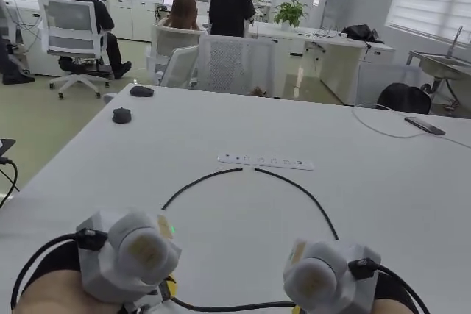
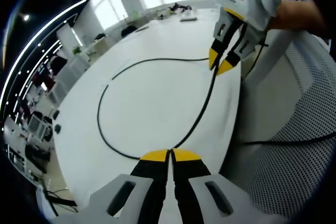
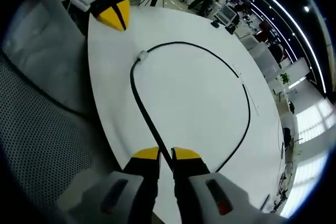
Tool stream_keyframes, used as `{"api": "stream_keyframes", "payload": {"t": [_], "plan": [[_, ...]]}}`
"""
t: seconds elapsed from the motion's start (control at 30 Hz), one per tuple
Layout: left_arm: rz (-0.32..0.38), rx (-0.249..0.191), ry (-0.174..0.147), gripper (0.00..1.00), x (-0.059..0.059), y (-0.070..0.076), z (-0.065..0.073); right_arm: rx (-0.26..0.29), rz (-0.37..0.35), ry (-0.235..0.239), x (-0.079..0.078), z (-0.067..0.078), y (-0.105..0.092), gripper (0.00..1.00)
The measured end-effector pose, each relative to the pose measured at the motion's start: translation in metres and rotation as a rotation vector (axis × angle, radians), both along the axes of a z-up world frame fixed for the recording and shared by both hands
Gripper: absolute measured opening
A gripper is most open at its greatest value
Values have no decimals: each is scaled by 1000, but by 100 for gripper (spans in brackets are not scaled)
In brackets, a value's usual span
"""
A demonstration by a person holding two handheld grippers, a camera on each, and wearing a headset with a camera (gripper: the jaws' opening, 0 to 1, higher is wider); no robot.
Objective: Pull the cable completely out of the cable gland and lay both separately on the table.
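Gland (image 3: 142,55) tiny and blurred on cable (image 3: 178,43).

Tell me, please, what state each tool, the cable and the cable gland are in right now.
left tool: shut, holding nothing.
right tool: shut on the cable.
cable: looped on the table, still threaded through the cable gland.
cable gland: not yet removed, lying on the table.

No text (labels included) can be read.
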State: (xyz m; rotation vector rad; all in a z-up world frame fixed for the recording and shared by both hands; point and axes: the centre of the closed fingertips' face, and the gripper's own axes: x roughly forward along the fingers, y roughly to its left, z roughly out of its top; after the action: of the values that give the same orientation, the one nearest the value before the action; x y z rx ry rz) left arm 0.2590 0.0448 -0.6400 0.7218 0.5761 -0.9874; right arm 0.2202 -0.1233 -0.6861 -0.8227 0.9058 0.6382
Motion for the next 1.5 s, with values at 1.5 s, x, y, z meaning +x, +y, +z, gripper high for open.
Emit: {"api": "stream_keyframes", "payload": {"t": [1.5], "plan": [[-516, 197, 280, 17, 23, -17, -115, -9, -103, 152, -18, -26, -20, 19]]}}
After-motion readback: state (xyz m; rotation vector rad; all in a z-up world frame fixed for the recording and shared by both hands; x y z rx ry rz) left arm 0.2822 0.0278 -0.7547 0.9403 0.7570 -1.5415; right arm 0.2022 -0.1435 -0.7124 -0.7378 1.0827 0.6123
